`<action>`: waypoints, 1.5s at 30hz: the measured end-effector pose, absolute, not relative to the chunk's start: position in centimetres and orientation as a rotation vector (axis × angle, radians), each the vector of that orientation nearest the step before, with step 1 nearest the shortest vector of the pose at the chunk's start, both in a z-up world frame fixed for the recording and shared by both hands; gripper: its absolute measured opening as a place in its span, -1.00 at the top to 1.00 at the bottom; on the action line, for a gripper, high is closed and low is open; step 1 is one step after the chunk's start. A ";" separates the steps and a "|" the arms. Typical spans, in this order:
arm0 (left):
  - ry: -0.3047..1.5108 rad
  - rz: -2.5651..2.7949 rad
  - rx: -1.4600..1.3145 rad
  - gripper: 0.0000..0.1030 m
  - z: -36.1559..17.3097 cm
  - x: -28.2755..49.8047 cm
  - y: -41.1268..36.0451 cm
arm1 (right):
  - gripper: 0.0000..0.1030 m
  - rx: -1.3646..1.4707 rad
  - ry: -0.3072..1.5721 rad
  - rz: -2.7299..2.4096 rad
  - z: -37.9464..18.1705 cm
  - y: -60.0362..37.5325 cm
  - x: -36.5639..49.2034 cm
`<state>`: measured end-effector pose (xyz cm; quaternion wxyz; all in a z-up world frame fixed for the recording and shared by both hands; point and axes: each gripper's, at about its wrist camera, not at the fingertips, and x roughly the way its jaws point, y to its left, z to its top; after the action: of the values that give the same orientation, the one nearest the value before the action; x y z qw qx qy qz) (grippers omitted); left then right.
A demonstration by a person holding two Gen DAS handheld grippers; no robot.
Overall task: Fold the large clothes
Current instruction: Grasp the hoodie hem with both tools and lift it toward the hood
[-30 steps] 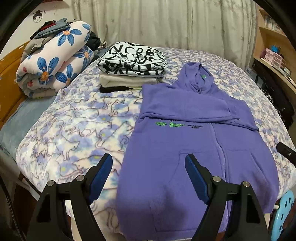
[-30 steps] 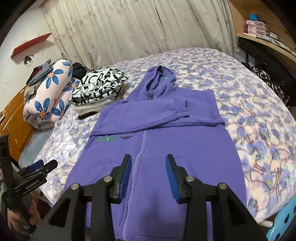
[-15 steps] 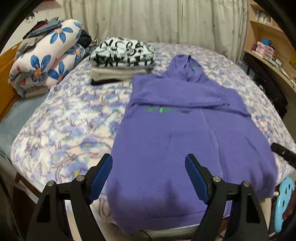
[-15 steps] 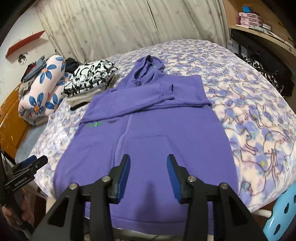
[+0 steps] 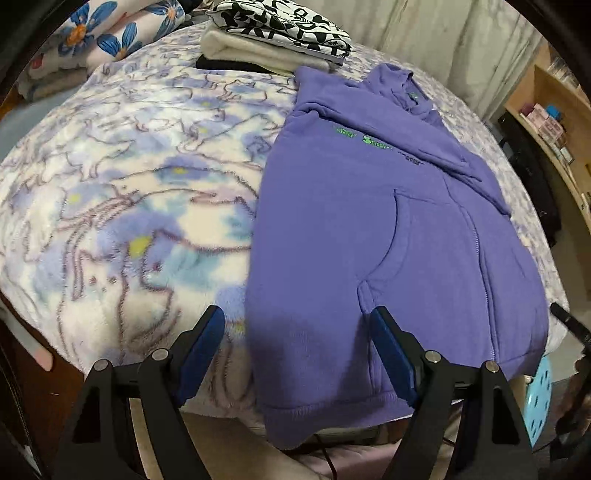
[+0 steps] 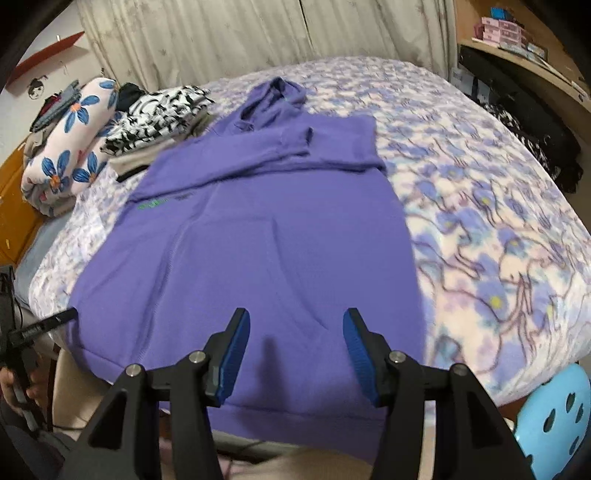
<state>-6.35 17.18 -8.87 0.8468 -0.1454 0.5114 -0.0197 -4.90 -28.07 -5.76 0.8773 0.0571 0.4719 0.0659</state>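
The purple hoodie [image 5: 388,240] carries a line of small green print across its chest, followed by smaller dark lettering; neither is sharp enough to read. The folded black-and-white garment [image 5: 280,22] is covered in large bold letters, cut off by the folds, and a tiny white label at its edge stays illegible

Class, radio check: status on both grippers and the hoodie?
Left gripper open, right gripper open. Purple hoodie flat, sleeves folded in. Nothing obstructing.
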 end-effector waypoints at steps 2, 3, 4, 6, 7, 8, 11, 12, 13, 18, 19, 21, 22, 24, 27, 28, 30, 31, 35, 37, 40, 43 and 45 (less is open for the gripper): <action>1.081 -0.049 -0.307 -0.56 -9.0 -6.1 17.1 | -0.02 0.126 0.998 0.115 -6.4 -29.4 -5.3; 1.085 -0.055 -0.308 -0.62 -9.2 -6.0 17.0 | -0.02 0.134 1.004 0.105 -6.7 -29.9 -5.5; 1.088 -0.062 -0.313 -0.63 -9.4 -5.9 17.0 | -0.02 0.141 1.008 0.100 -6.9 -30.5 -5.5; 1.086 -0.074 -0.311 -0.68 -9.5 -5.8 16.9 | -0.02 0.168 1.021 0.085 -7.4 -31.8 -5.7; 1.087 -0.080 -0.303 -0.69 -9.6 -5.7 16.8 | -0.02 0.179 1.024 0.087 -7.6 -32.3 -5.7; 1.088 -0.089 -0.291 -0.69 -9.6 -5.8 16.6 | -0.02 0.184 1.025 0.072 -7.7 -32.8 -5.9; 1.097 -0.143 -0.284 -0.69 -9.7 -6.2 16.3 | -0.02 0.230 1.052 0.080 -8.4 -34.1 -6.0; 1.100 -0.159 -0.287 -0.69 -9.7 -6.3 16.4 | -0.02 0.272 1.069 0.097 -8.8 -34.6 -5.8; 1.101 -0.179 -0.288 -0.69 -9.8 -6.4 16.4 | -0.02 0.317 1.084 0.121 -9.2 -35.1 -5.7; 1.087 -0.238 -0.341 -0.68 -10.2 -6.6 17.1 | -0.06 0.406 1.074 0.236 -10.2 -35.3 -5.8; 1.082 -0.254 -0.357 -0.68 -10.2 -6.5 17.3 | -0.06 0.406 1.064 0.261 -10.1 -35.2 -6.0; 1.064 -0.276 -0.381 -0.58 -10.1 -6.5 17.8 | -0.06 0.437 1.045 0.321 -9.7 -35.3 -6.3; 1.058 -0.278 -0.391 -0.52 -10.1 -6.5 18.0 | -0.05 0.460 1.033 0.362 -9.4 -35.3 -6.4; 1.049 -0.289 -0.413 -0.43 -10.2 -6.4 18.4 | -0.04 0.465 1.012 0.423 -8.8 -35.0 -6.5; 1.046 -0.305 -0.427 -0.43 -10.4 -6.2 18.4 | -0.04 0.416 1.025 0.461 -8.7 -33.5 -6.0; 1.049 -0.311 -0.426 -0.43 -10.6 -6.0 18.4 | -0.04 0.396 1.042 0.456 -8.9 -32.9 -5.6; 1.060 -0.319 -0.418 -0.44 -10.9 -5.7 18.3 | -0.04 0.364 1.071 0.443 -9.7 -32.4 -5.2; 1.064 -0.322 -0.415 -0.46 -11.1 -5.7 18.2 | -0.04 0.356 1.082 0.438 -10.1 -32.3 -5.1; 1.067 -0.333 -0.383 -0.51 -11.2 -5.7 17.6 | -0.04 0.392 1.108 0.432 -11.1 -32.8 -4.5; 1.066 -0.328 -0.338 -0.39 -10.9 -5.7 16.8 | -0.01 0.394 1.114 0.422 -11.3 -32.6 -4.4; 1.073 -0.362 -0.305 0.44 -10.3 -5.6 15.8 | 0.55 0.344 1.121 0.388 -11.1 -32.0 -4.5; 1.058 -0.364 -0.292 0.76 -8.9 -5.3 14.9 | 0.78 0.379 1.103 0.383 -10.4 -32.5 -4.6; 1.027 -0.372 -0.305 0.80 -7.6 -5.3 14.5 | 0.82 0.401 1.085 0.383 -9.8 -32.7 -4.7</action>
<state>-5.29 14.45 -7.62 0.8434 -0.1446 0.4865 -0.1762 -4.68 -32.67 -9.75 0.8200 0.1882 0.5097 0.1799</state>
